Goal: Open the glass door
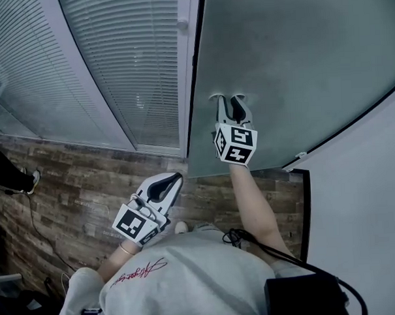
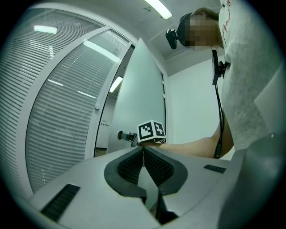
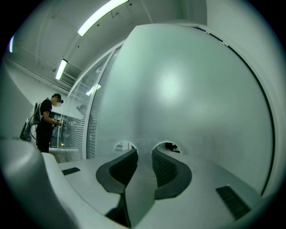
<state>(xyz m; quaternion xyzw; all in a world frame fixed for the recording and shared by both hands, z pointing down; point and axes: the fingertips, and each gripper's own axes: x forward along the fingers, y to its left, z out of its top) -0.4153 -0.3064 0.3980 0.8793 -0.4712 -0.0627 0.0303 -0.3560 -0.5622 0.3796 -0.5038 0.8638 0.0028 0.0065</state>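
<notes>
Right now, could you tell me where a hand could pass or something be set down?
Bare wood floor lies between the blinds partition and the left gripper. The gap between the glass door and that partition is a slit. The right gripper crowds the door.

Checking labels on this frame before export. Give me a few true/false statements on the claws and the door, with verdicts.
1. The right claw has its tips against the frosted glass door. True.
2. The right claw is clamped on a door handle. False: its jaws stand apart with nothing between them.
3. The left claw is shut and empty. True.
4. The left claw is pushing on the door too. False: it hangs back from the door, over the wood-pattern floor.
</notes>
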